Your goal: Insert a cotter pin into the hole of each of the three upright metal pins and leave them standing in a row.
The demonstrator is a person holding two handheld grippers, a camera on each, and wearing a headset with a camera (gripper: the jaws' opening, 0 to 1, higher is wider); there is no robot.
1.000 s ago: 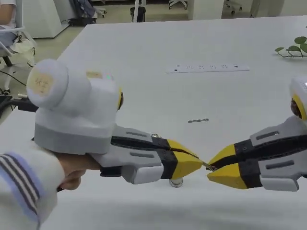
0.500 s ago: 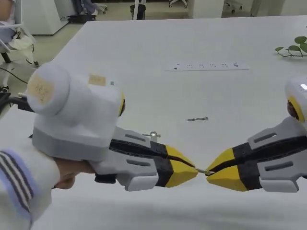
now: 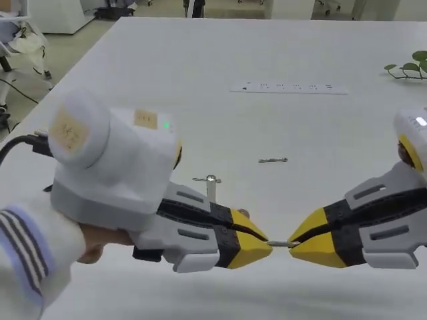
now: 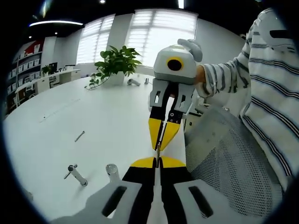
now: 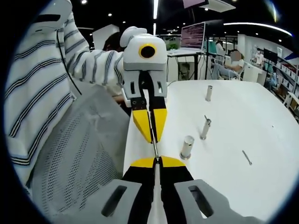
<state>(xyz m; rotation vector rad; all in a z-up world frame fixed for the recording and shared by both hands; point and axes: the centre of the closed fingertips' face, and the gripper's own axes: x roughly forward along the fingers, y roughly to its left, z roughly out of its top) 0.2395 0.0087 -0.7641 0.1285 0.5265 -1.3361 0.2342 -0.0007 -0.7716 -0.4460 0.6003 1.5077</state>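
The left gripper and the right gripper meet nose to nose above the near edge of the white table, each with its yellow jaws pressed together. A thin cotter pin bridges the small gap between the two noses. One end is nipped in each pair of jaws, and it is held in the air clear of the tabletop. In the right gripper view the same cotter pin runs straight from that gripper's tips up into the closed jaws of the left one facing it. Just behind the left gripper stands the fitted metal pin, upright, with a cotter pin already lying crosswise through its top. Beside it, the cap of the bare metal pin peeks over the gripper's yellow jaw. The right gripper view shows the row more plainly (three posts, all upright and apart from one another): the bare metal pin nearest, the fitted one next, and the far metal pin beyond. A loose cotter pin lies flat on the table farther out, well short of the power strip. A leafy plant sits at the table's right edge. A striped sleeve covers the arm holding the left gripper.
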